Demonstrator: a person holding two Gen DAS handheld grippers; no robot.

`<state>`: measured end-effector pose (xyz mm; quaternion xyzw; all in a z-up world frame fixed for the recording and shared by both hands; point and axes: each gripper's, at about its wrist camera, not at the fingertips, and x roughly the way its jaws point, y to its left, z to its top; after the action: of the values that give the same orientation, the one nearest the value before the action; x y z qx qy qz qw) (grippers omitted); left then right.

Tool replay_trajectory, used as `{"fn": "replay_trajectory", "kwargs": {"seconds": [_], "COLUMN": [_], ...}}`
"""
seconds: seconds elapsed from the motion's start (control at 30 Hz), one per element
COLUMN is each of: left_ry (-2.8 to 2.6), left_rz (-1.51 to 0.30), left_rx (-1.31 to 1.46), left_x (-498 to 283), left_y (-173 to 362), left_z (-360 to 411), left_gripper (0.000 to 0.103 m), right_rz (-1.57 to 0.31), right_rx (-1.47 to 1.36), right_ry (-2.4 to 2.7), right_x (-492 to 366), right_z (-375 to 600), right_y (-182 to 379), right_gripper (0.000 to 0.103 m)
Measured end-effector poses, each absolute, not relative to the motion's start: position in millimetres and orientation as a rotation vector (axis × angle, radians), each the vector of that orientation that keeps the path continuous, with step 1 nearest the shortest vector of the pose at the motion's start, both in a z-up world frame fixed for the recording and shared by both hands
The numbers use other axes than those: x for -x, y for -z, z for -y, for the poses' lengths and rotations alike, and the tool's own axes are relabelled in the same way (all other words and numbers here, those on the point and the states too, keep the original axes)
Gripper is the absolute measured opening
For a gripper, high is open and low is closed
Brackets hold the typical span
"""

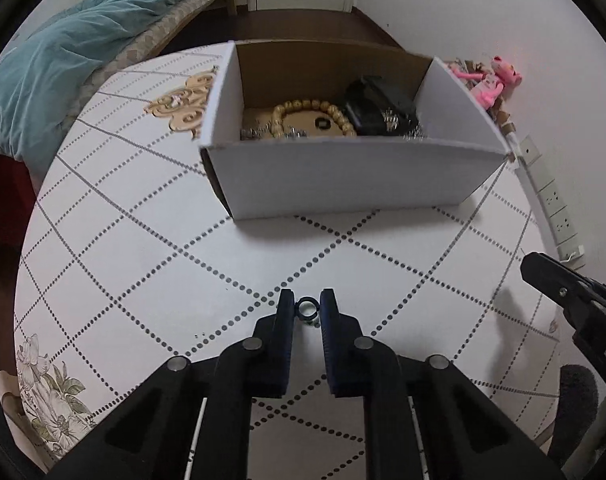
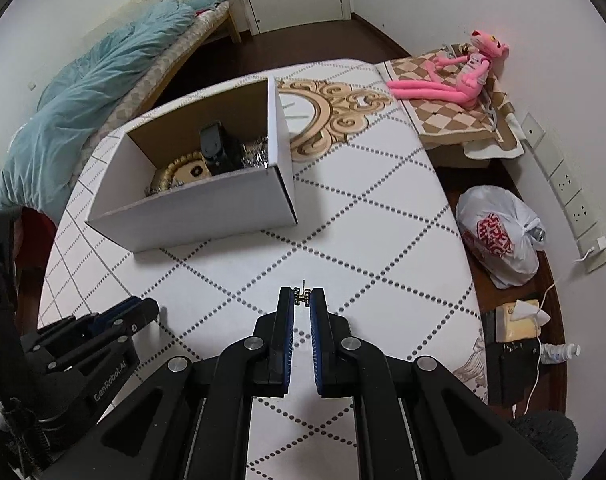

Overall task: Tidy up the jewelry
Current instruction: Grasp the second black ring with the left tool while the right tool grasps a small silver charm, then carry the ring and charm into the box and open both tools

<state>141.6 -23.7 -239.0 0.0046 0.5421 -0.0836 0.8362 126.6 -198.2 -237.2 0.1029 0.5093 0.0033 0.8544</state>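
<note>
My left gripper is shut on a small dark ring and holds it just above the table. My right gripper is shut on a small gold earring over the table. An open white cardboard box stands ahead; it also shows in the right wrist view. Inside lie a wooden bead bracelet, a black case and silvery chains. The right gripper shows at the right edge of the left wrist view, and the left gripper shows low left in the right wrist view.
The table has a white cloth with dotted diamond lines. A pink plush toy sits on a checkered stand at the back right. A white plastic bag and a small box lie on the floor at right. A bed is at left.
</note>
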Motion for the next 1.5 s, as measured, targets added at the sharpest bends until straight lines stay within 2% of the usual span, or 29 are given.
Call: {"fn": "replay_trajectory", "kwargs": {"seconds": [0.2,0.4,0.53,0.77,0.8,0.83,0.87,0.93,0.97,1.0,1.23,1.27,1.3,1.33,1.37,1.43,1.47,1.5], "left_ry": [0.217,0.276,0.308,0.284,0.275,0.269,0.263,0.244,0.233,0.225,0.15,0.135,0.12,0.106,0.09,0.068,0.059,0.046], "left_rz": [-1.082,-1.047,-1.09,-1.223,-1.247,-1.255,-1.25,-1.223,-1.213,-1.199,-1.134,-1.126,-1.116,-1.105,-1.095,-1.089,-1.088,-1.09], "left_rx": [0.025,0.087,0.078,0.09,0.11,0.122,0.123,0.107,0.106,0.114,0.077,0.071,0.064,0.058,0.054,0.037,0.025,0.008], "left_x": [-147,-187,-224,-267,-272,-275,-277,-280,-281,-281,-270,-265,-261,-255,-249,-239,-236,-231], "left_y": [195,151,152,173,175,175,173,167,165,161,145,145,145,145,145,147,149,150], "left_z": [17,10,8,7,5,3,3,-1,-3,-6,-22,-24,-26,-28,-29,-29,-28,-26], "left_gripper": [0.01,0.01,0.01,0.012,0.013,0.013,0.017,0.036,0.056,0.067,0.068,0.075,0.089,0.095,0.099,0.099,0.099,0.1], "right_rz": [-1.035,-1.004,-1.061,-1.25,-1.264,-1.268,-1.264,-1.244,-1.237,-1.229,-1.174,-1.167,-1.161,-1.156,-1.153,-1.15,-1.155,-1.164], "right_rx": [-0.258,-0.301,-0.318,-0.367,-0.369,-0.371,-0.373,-0.366,-0.359,-0.35,-0.283,-0.26,-0.231,-0.188,-0.161,-0.118,-0.105,-0.09], "right_ry": [-0.048,-0.123,-0.197,-0.237,-0.236,-0.237,-0.235,-0.24,-0.238,-0.235,-0.16,-0.142,-0.12,-0.09,-0.072,-0.037,-0.025,-0.01], "right_x": [-133,-171,-210,-261,-265,-265,-266,-265,-265,-265,-252,-250,-247,-243,-240,-234,-232,-230], "right_z": [199,198,189,180,180,180,180,179,179,178,184,184,183,182,182,180,181,181], "right_y": [212,180,182,222,224,225,223,217,215,211,188,186,184,183,182,183,184,186], "right_gripper": [0.008,0.008,0.008,0.01,0.011,0.019,0.033,0.045,0.045,0.045,0.047,0.055,0.059,0.07,0.079,0.085,0.093,0.096]}}
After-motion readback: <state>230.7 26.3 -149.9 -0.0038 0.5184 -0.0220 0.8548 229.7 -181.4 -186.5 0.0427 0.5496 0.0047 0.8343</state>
